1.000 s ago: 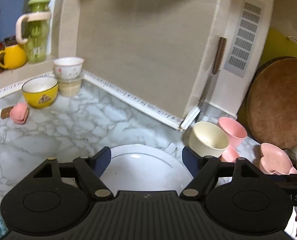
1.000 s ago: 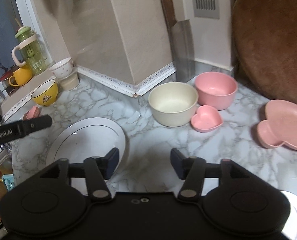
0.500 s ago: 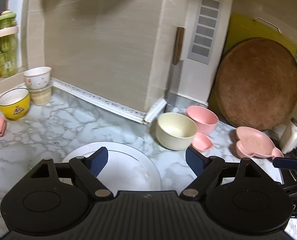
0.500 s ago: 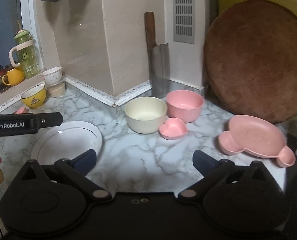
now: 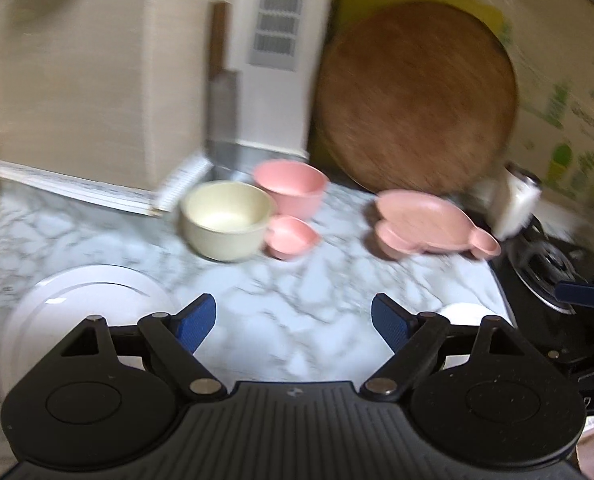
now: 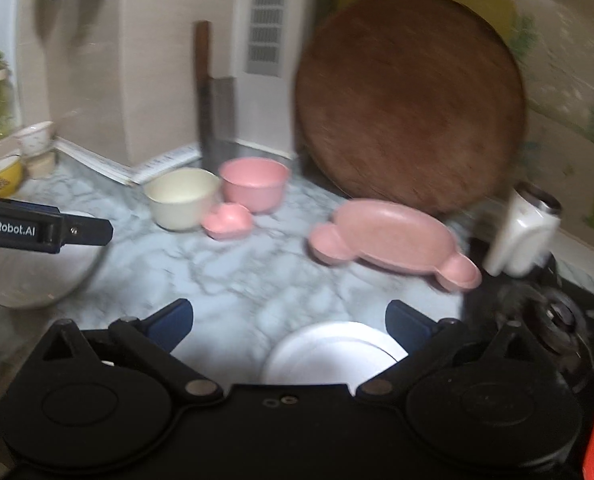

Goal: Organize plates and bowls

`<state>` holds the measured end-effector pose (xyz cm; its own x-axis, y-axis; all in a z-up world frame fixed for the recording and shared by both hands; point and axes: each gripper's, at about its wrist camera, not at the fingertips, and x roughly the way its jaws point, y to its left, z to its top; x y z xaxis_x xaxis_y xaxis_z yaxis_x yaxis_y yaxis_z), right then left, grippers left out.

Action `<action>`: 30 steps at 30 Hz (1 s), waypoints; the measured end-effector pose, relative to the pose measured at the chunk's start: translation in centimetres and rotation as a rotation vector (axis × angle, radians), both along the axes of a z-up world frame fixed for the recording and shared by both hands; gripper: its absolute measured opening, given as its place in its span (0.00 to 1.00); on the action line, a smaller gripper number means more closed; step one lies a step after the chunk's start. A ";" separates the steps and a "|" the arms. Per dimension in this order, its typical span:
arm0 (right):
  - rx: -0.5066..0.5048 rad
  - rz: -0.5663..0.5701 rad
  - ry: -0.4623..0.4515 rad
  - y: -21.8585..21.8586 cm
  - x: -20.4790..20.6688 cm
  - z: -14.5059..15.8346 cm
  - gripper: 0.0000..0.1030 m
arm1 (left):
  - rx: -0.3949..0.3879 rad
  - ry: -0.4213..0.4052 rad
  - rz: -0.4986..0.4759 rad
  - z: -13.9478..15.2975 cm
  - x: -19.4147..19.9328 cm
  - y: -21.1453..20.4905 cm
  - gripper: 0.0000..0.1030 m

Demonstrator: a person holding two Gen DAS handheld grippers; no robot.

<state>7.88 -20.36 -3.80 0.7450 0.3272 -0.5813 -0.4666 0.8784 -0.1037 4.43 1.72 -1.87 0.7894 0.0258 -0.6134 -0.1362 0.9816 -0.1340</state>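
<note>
My left gripper (image 5: 293, 320) is open over bare marble, with nothing between its blue pads. A large white plate (image 5: 85, 300) lies just to its left. My right gripper (image 6: 289, 316) is wide open above a small white plate (image 6: 329, 352), whose rim shows between the fingers without touching them. Further back stand a cream bowl (image 6: 181, 200), a pink bowl (image 6: 255, 184) and a pink heart dish (image 6: 227, 220), close together. A pink bear-shaped plate (image 6: 389, 240) lies to their right. One finger of my left gripper (image 6: 85, 229) reaches in over the large white plate (image 6: 37, 280).
A round wooden board (image 6: 409, 96) leans on the back wall, and a cleaver (image 6: 217, 120) stands in the corner. A white bottle (image 6: 525, 236) and a black stove burner (image 6: 557, 312) are at the right. A yellow bowl (image 6: 1, 176) and stacked cups sit far left.
Both views have swung to the right along the counter. Both pairs of jaws have spread wider. The small white plate has come into view under the right gripper; the large plate has slid left.
</note>
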 end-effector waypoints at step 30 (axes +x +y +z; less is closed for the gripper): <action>0.072 -0.110 0.337 -9.3 8.0 -6.6 0.64 | -0.119 0.271 -0.265 -7.9 7.4 -10.3 0.76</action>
